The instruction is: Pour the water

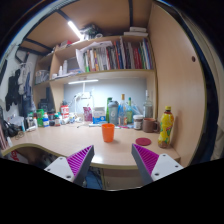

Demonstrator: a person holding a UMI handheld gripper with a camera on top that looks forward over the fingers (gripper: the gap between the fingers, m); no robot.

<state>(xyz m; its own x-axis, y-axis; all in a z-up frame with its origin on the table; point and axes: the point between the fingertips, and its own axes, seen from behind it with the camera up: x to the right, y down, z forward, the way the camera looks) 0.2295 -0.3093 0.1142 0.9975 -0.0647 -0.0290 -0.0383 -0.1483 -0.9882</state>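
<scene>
Two fingers of the gripper [113, 163] stand apart, empty; an orange cup [108, 132] sits beyond on the desk [70, 142].

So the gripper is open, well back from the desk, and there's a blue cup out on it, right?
Not quite: the cup is orange, not blue, as the gripper view shows. The rest holds: the gripper is open, holding nothing, and the cup stands on the desk beyond the fingers.

A dorm-style study nook: book-filled shelves [105, 55] above a cluttered bench [95, 145] beyond the fingers.
</scene>
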